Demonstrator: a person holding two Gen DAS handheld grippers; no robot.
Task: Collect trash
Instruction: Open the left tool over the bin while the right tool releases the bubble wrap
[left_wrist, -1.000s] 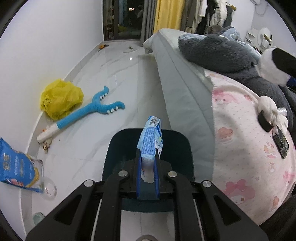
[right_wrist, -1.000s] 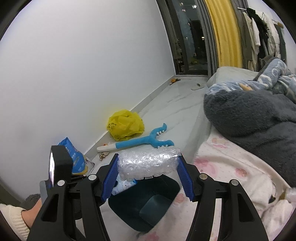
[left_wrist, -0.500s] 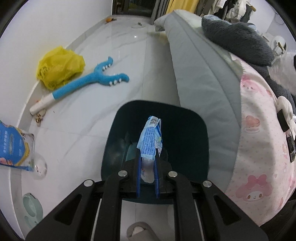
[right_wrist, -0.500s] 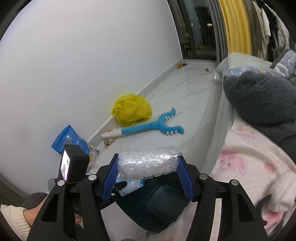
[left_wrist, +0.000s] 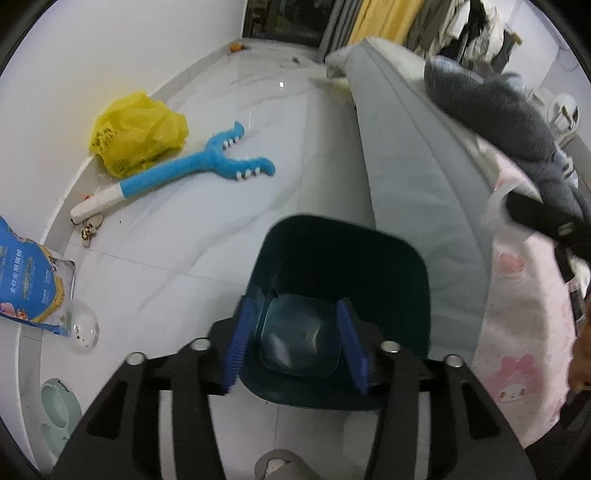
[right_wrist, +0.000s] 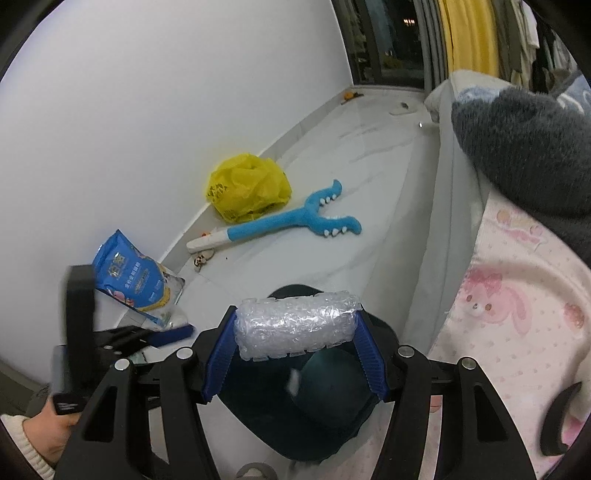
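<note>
We note the left gripper (left_wrist: 295, 341) spread wide with nothing between its blue pads, poised over the mouth of the dark teal bin (left_wrist: 343, 258) on the floor beside the bed (left_wrist: 413, 177). The right gripper (right_wrist: 295, 350) pinches a roll of bubble wrap (right_wrist: 297, 326) above that bin (right_wrist: 295, 417). A blue pouch (right_wrist: 129, 273) carries Chinese print, too small to read; the yellow bag (right_wrist: 247, 186) has dark lettering, illegible

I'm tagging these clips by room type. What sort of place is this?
Most likely a home bedroom. A bed with a pink cartoon-print sheet and grey plush blanket sits beside a tiled floor, and clothes hang at the far end.
</note>
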